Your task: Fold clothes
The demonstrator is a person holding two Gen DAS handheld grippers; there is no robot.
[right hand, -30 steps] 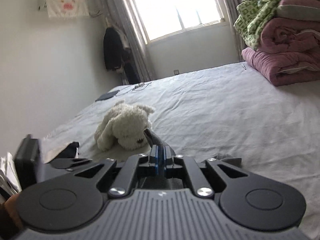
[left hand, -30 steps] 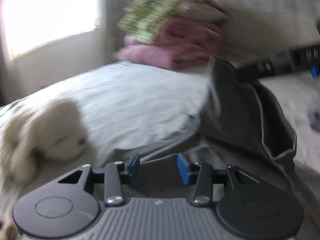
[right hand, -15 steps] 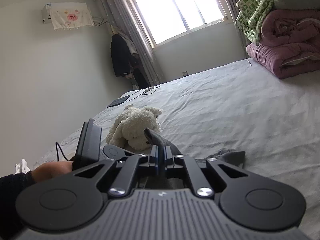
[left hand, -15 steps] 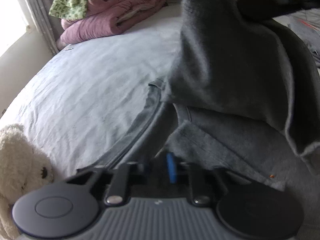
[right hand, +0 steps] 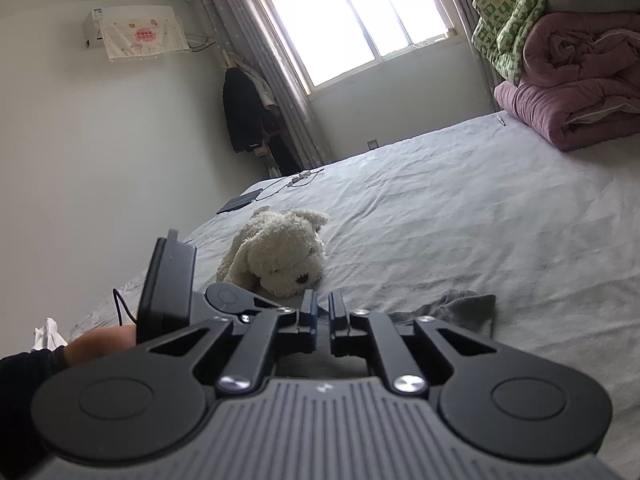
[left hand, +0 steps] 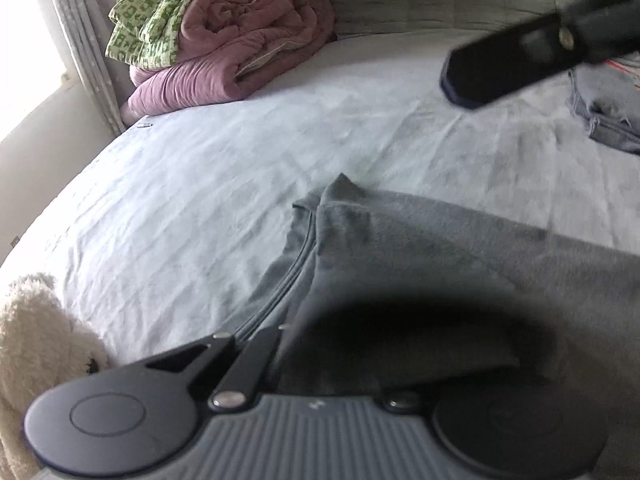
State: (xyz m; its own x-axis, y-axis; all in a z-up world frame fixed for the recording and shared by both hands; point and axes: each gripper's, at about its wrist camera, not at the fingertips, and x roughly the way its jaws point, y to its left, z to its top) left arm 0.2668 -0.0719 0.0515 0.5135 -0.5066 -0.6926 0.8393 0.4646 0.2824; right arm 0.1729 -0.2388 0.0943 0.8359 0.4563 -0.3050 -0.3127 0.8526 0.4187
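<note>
Bed [right hand: 460, 216], bright window [right hand: 356, 20], poss. wall AC [right hand: 136, 32].

Grey garment [left hand: 440, 264] hides the left gripper's [left hand: 320, 364] fingers.

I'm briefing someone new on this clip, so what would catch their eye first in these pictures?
Probably the grey garment spread over the near side of the bed, its fabric bunched over the left gripper and hiding its fingers. Next, the cream plush dog lying on the sheet just past the right gripper. Then the pink quilt stacked at the far end of the bed by the window.
</note>
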